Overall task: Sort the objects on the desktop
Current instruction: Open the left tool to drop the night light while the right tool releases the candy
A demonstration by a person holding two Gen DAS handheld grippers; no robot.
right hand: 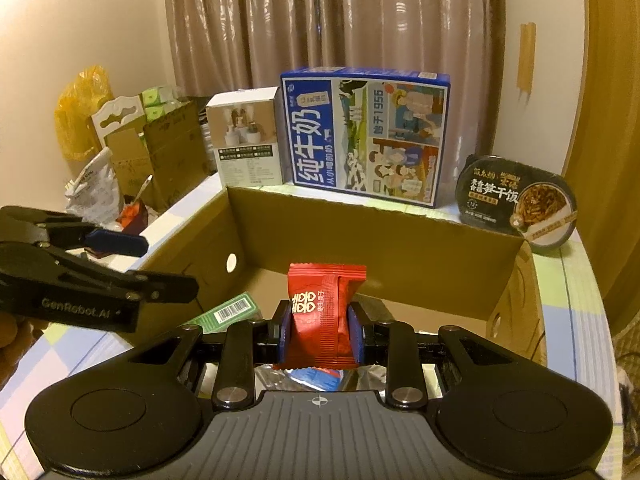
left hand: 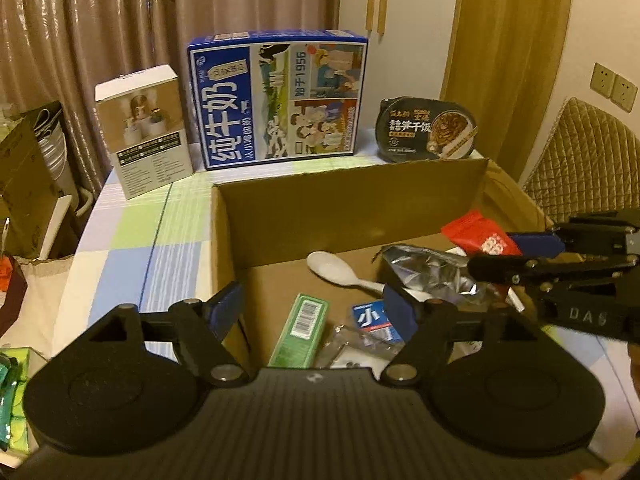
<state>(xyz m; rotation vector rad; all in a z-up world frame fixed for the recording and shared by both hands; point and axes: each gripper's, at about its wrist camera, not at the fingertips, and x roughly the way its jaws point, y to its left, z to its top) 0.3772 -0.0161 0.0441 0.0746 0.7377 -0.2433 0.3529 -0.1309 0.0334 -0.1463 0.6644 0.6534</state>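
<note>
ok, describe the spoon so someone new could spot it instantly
Find the open cardboard box in front of the tall blue milk carton. On the box floor, behind the green barcoded box and left of the crumpled foil wrapper, lies the white plastic spoon. It is the only plain white, unprinted item there.

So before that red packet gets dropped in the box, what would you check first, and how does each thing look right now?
1. Grip: right gripper is shut on the red packet, pads on both sides. Ok.
2. Position: the packet hangs over the open cardboard box. Ok.
3. Landing spot: foil wrapper, white spoon and green box already lie inside; bare floor shows near the back wall. Ok.
4. Left gripper: open and holding nothing, over the box's left part, apart from the right one. Ok.
5. What lies directly under the packet: mostly hidden by the gripper. Cannot tell.
</note>
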